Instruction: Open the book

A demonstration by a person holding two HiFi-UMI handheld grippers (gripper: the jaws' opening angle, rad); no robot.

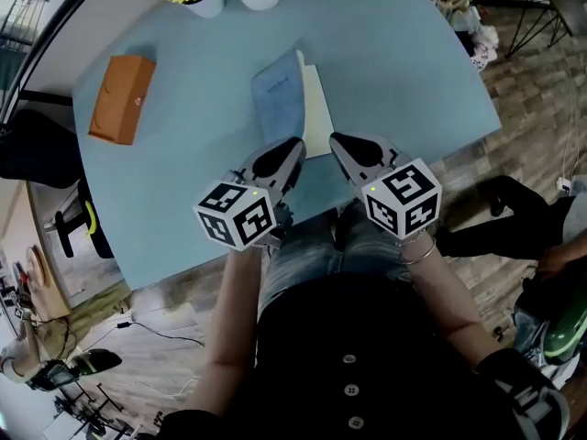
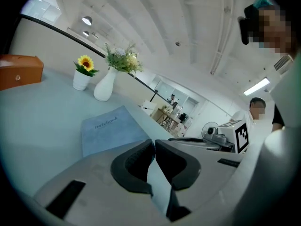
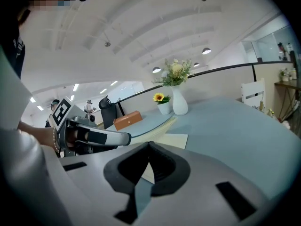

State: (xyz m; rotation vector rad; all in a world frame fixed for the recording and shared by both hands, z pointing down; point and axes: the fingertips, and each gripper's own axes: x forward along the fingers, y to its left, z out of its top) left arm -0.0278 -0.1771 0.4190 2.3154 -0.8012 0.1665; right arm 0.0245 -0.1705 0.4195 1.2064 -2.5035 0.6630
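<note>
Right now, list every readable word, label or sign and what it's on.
"notebook": on the cover of the blue book, left gripper view.
Orange box: small emblem on its side, too small to read.
Marker cubes: black-and-white square patterns, no words.

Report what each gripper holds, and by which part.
Left gripper pinches the notebook's blue cover at its near corner, raised off the cream page. Right gripper is shut, holding nothing.

Matt paper book [image 1: 280,104], smooth matt table [image 1: 413,71]
</note>
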